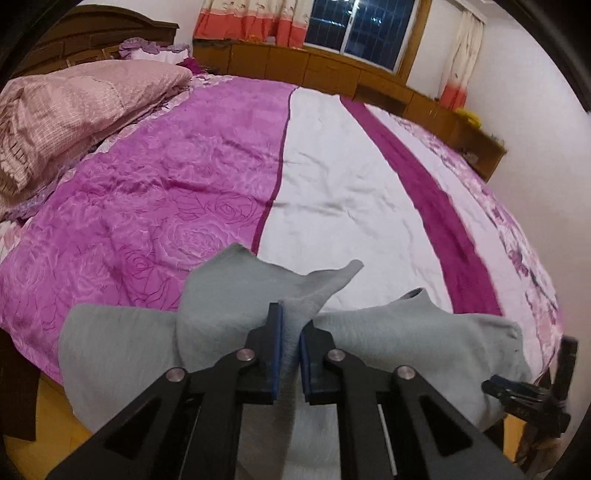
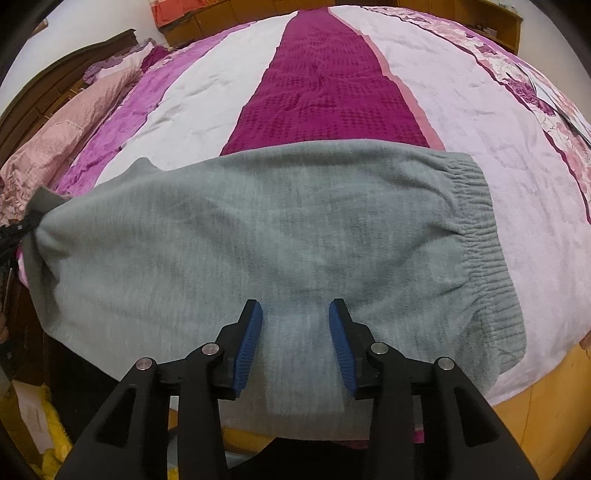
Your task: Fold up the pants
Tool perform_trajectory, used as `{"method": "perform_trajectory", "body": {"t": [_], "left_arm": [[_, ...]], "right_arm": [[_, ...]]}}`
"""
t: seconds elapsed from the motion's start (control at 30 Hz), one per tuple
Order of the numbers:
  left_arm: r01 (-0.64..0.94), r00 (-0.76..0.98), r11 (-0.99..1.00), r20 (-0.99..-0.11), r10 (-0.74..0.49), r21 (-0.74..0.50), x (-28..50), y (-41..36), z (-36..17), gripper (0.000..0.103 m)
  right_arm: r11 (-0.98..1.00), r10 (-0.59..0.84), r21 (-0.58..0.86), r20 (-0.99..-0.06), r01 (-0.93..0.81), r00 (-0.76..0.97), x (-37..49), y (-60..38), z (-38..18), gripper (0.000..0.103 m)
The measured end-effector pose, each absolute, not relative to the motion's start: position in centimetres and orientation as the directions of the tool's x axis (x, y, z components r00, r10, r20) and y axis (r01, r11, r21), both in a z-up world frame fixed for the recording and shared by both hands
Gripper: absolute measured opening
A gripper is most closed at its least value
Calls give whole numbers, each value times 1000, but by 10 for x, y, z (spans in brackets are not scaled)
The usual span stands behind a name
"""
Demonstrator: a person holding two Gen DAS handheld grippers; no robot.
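Grey pants (image 2: 258, 236) are lying across the near edge of a bed, spread sideways over a bedspread (image 1: 351, 184) striped in magenta, white and pale lilac. In the left wrist view, the left gripper (image 1: 291, 325) is pinching a raised fold of the grey fabric, its blue pads (image 1: 277, 354) pressing nearly together with the cloth bunching up and peaking just beyond the fingertips. In the right wrist view, the right gripper (image 2: 295, 314) is hovering over the near part of the garment with its jaws standing partly apart; grey fabric is showing in the gap, but the pads (image 2: 248, 343) are not pressing on it. The ribbed elastic waistband (image 2: 480, 236) is sitting at the right end of the pants, while the left end is gathering into a point at that view's left edge. A pink quilted pillow (image 1: 74, 122) is resting at the far left by a dark wooden headboard (image 1: 92, 33), and a curtained window (image 1: 362, 26) is showing dark at the far side.
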State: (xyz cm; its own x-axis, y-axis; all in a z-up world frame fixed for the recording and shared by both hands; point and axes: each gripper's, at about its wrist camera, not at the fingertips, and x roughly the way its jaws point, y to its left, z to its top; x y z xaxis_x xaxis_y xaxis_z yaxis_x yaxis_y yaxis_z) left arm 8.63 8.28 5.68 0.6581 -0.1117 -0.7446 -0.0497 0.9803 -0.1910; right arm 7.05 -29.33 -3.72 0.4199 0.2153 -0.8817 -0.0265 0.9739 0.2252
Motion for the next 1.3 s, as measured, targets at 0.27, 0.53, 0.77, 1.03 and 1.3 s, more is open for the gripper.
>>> {"method": "perform_trajectory", "body": {"t": [0.27,0.53,0.77,1.03,1.3], "left_arm": [[-177,692,960,-721,-35,-217,72,128,65,5],[-335,697,903,-716,46,-268,18,191,55,4],[-441,637,830,-770,22,-342,-15,223,2,4],[-461,600,839,-798,53,-291,-26,222,-24,4],[-501,584,821,-807,86,-275,-48,233,-24,3]], "right_arm": [[977,205,208,-879,-42,430,69,-289,-37,34],[982,186,186,-882,-42,433,69,-284,-38,36],[988,154,150,-887,-45,435,70,-278,-38,37],[988,150,144,-887,-49,436,71,-278,-39,37],[989,150,138,-884,-59,442,70,-278,-40,38]]}}
